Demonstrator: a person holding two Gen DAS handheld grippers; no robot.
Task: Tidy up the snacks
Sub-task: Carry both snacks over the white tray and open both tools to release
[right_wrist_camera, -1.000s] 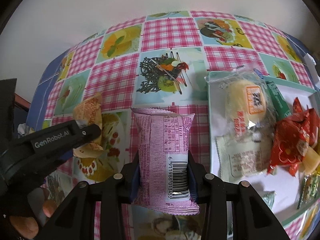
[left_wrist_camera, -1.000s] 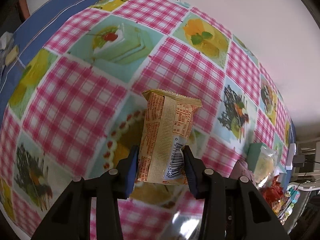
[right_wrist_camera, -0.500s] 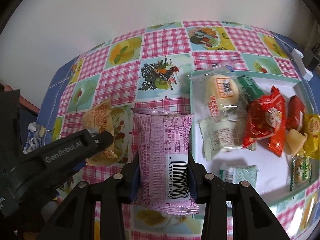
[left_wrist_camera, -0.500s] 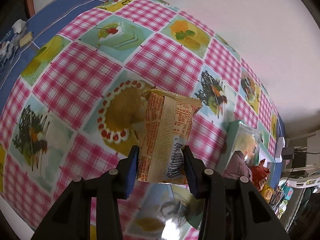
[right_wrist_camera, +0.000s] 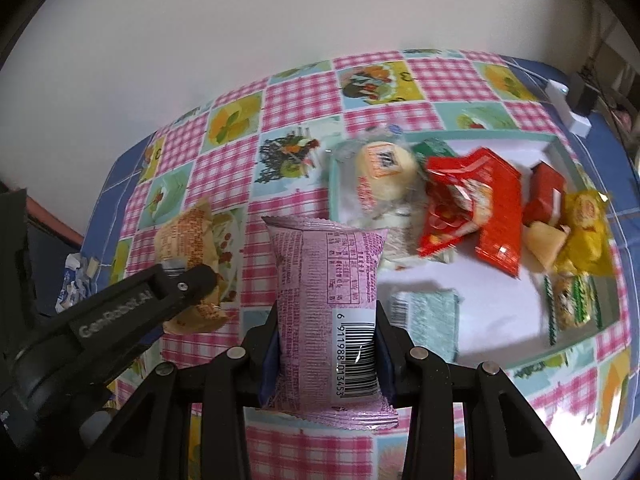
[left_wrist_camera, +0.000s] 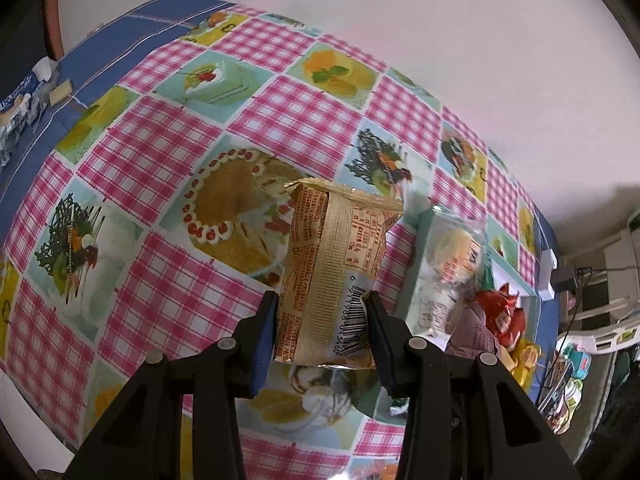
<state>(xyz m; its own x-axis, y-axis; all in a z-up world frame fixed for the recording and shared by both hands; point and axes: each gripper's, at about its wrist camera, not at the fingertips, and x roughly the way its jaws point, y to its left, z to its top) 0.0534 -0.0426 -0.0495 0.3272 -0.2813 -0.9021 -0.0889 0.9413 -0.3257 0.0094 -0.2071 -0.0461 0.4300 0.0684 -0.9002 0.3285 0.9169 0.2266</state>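
Left wrist view shows the left gripper pointing steeply down at the checkered tablecloth, its jaws pinching an orange-brown snack packet at the lower end, near the barcode. This packet stands upright between the blue pads and hangs above the cloth (it touches nothing else).

From the right wrist view, the right gripper is tilted down in the same way, with its jaws pressed on a pink snack packet, which is also upright. Behind it lies the tray with a white floor, holding a round bun in clear wrap, red packets and yellow ones. The left gripper appears at the left edge, just beside the right one.
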